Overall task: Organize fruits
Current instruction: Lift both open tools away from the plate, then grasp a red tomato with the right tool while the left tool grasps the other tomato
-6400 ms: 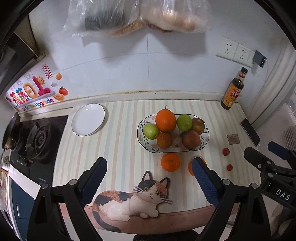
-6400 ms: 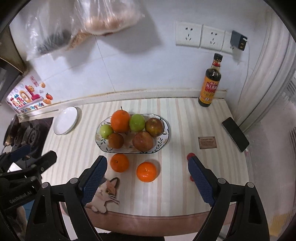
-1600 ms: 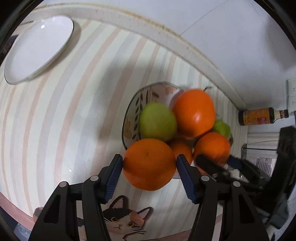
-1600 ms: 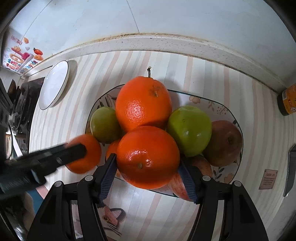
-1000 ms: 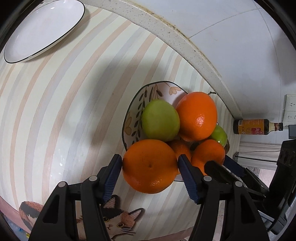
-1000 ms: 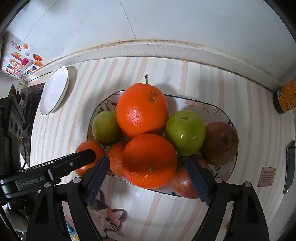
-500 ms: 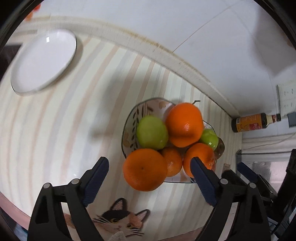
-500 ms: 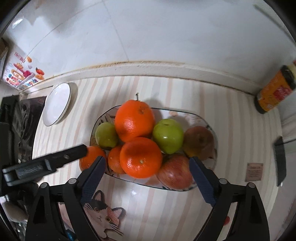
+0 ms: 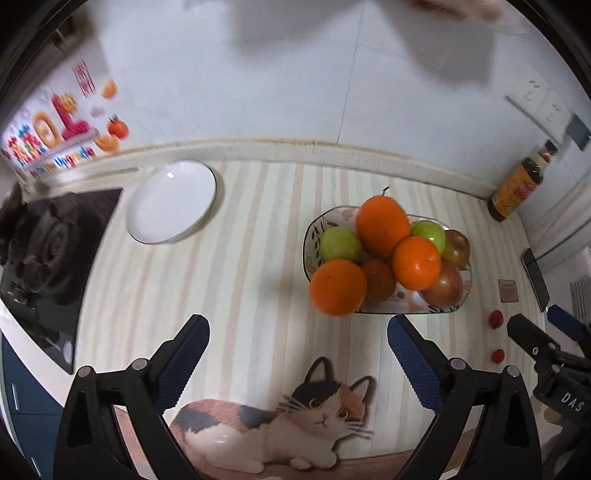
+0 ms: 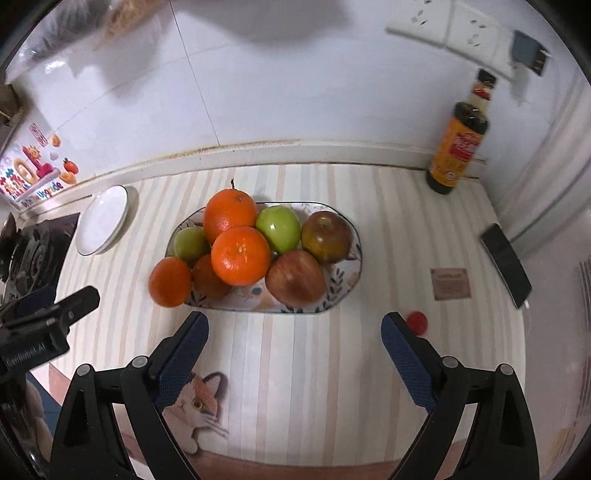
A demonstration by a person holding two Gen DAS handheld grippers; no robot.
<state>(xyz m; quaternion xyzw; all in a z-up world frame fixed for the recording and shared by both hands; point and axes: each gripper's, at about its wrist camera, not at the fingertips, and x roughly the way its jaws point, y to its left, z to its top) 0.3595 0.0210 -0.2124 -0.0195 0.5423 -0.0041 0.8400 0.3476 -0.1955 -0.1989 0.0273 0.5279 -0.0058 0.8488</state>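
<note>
The patterned oval fruit dish [image 10: 352, 236] is the landmark here. It sits mid-counter on the striped covering [image 10: 314, 354], heaped so the fruit props itself up: 1 large stemmed orange [image 10: 229, 214] at the back, a mandarin [image 10: 241, 255] stacked on top in front of it, 2 green apples [image 10: 277, 228], a dull reddish apple [image 10: 326, 236] at the right end and a red apple [image 10: 295, 280] at the front. Another mandarin [image 10: 170, 281] perches at the dish's left front edge, overhanging the rim, so it looks the least settled.

The left gripper [image 9: 295, 363] hangs in front of the dish, its jaws opening and nothing between them. The right gripper [image 10: 293, 356], also just in front of the dish, stands wide apart and empty too.

Right of the dish, 2 small red fruits [image 9: 495, 318] lie loose on the counter; I judge these remain to be gathered. A white plate [image 9: 171, 201] lies left of the dish, beside a gas hob [image 9: 40, 251]. Behind and right of the dish a sauce bottle [image 10: 460, 146] stands against the white tiled wall, under sockets [image 10: 443, 27]; a phone [image 10: 505, 260] lies further right. A cat picture [image 9: 280, 417] decorates the covering's front edge.
</note>
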